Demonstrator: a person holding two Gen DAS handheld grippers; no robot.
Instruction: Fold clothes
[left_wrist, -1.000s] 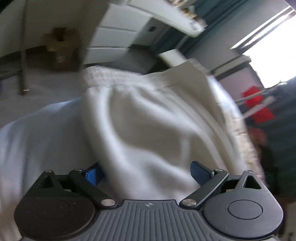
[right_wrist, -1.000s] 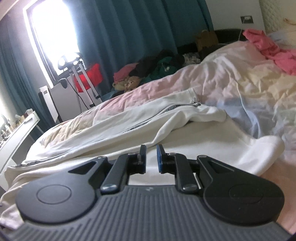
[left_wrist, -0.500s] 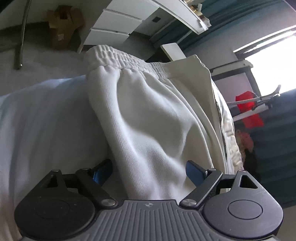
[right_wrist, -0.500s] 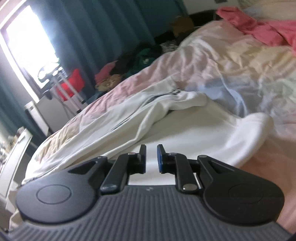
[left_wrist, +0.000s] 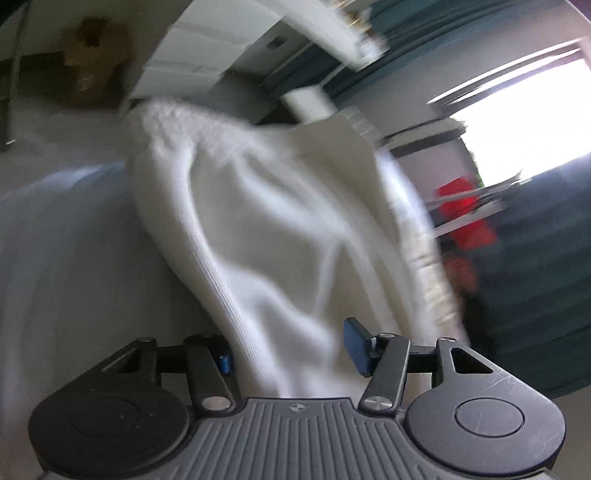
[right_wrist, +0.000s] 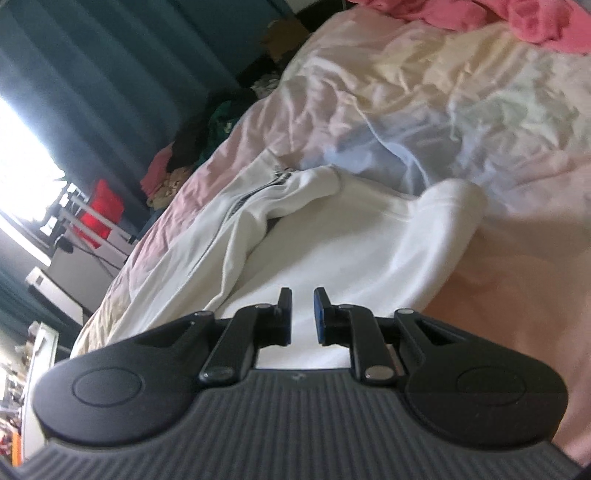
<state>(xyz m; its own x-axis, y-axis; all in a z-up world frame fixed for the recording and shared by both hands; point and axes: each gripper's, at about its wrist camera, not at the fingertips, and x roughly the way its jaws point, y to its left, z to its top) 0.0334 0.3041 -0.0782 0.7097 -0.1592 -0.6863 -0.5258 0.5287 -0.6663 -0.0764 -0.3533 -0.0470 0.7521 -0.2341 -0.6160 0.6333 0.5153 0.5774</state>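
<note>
The white trousers (left_wrist: 280, 236) are spread on the bed (right_wrist: 424, 96), and in the left wrist view a thick fold of their ribbed cloth runs straight out from between the fingers of the left gripper (left_wrist: 288, 350). The elastic waistband (left_wrist: 173, 122) lies at the far end of that fold, ahead of the gripper and slightly to its left, so the garment's long axis is read as running away from this gripper towards the waistband. The jaws of the left gripper have just been closing and stand at a middling width with the cloth between them; the view is blurred, and it cannot be told whether the pads already press on it. This hold is judged to be meant for lifting one end of the garment for a fold.

In the right wrist view the same trousers (right_wrist: 332, 240) lie flat directly ahead of the right gripper (right_wrist: 302, 314), with a striped leg (right_wrist: 221, 229) stretching away to the gripper's left. The right gripper is set narrow, a slim gap being left between its pads, and cloth is seen through that gap; a grip is not confirmed.

Beyond the garment, a pink heap of clothing (right_wrist: 480, 14) is seen at the far right, and dark curtains (right_wrist: 129, 55) to the left.
</note>
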